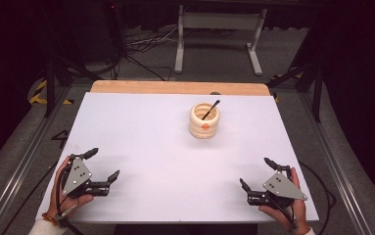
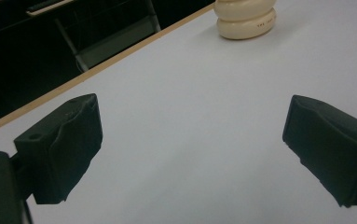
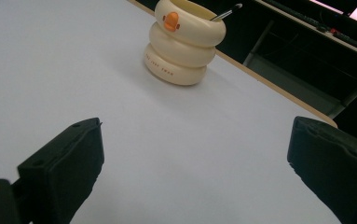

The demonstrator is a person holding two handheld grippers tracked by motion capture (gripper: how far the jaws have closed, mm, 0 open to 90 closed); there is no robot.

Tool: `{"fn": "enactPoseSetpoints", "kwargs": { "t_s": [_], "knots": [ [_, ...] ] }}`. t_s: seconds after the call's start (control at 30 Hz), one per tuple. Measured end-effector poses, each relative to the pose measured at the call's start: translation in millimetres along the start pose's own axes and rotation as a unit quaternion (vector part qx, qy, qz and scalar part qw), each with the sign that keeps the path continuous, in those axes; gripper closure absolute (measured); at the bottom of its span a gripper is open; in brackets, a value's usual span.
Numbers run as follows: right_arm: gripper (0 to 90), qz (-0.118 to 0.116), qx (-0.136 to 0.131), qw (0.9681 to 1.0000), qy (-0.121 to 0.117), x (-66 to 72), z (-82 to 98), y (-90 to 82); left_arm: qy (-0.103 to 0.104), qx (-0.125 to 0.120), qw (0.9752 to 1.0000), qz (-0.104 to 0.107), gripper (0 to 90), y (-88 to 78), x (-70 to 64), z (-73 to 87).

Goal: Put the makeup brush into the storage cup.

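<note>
From the high view I see the white table (image 1: 141, 147) with a wooden strip along its far edge, and the cream pot (image 1: 204, 120) standing upright toward that far edge, a little right of the middle. A dark stick (image 1: 210, 109) leans out of the pot, its top tipped to the right. My left gripper (image 1: 103, 165) rests near the table's front left corner, well apart from the pot, jaws spread with nothing between them; my right gripper (image 1: 256, 173) sits near the front right corner, also spread wide and empty. Beyond the pot the room is dark: grey floor, loose cables (image 1: 143, 44) and a pale metal stand (image 1: 219, 34) behind the table, with yellow-black tape on the floor off the far left corner. In the left gripper view I look along the two black jaws, set wide over bare white surface, and the pot (image 2: 246, 18) shows at the top edge, its upper part cut off, close to the wooden border; past that border I make out dark furniture legs. In the right gripper view the jaws again stand far apart over the white top, and the pot (image 3: 183, 44) is ahead, three stacked rings with a small orange mark on the top ring, the stick (image 3: 225, 12) poking out to the right, the wood edge just behind it.
</note>
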State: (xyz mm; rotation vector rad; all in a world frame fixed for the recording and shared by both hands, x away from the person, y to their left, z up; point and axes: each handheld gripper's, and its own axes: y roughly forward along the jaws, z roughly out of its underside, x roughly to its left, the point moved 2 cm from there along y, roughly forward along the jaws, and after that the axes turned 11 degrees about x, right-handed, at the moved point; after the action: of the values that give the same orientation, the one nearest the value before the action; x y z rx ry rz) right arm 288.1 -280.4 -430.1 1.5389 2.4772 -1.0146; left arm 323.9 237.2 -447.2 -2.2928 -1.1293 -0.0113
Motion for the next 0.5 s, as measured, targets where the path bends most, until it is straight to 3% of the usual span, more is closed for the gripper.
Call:
{"fn": "enactPoseSetpoints", "kwargs": {
  "t_s": [0.5],
  "knots": [
    [4.3,0.002,0.005,1.0000,0.000,-1.1,1.4,1.1,-0.022,0.003,0.9997,-0.002,5.8,-10.8,4.9,13.8]
  ]
}}
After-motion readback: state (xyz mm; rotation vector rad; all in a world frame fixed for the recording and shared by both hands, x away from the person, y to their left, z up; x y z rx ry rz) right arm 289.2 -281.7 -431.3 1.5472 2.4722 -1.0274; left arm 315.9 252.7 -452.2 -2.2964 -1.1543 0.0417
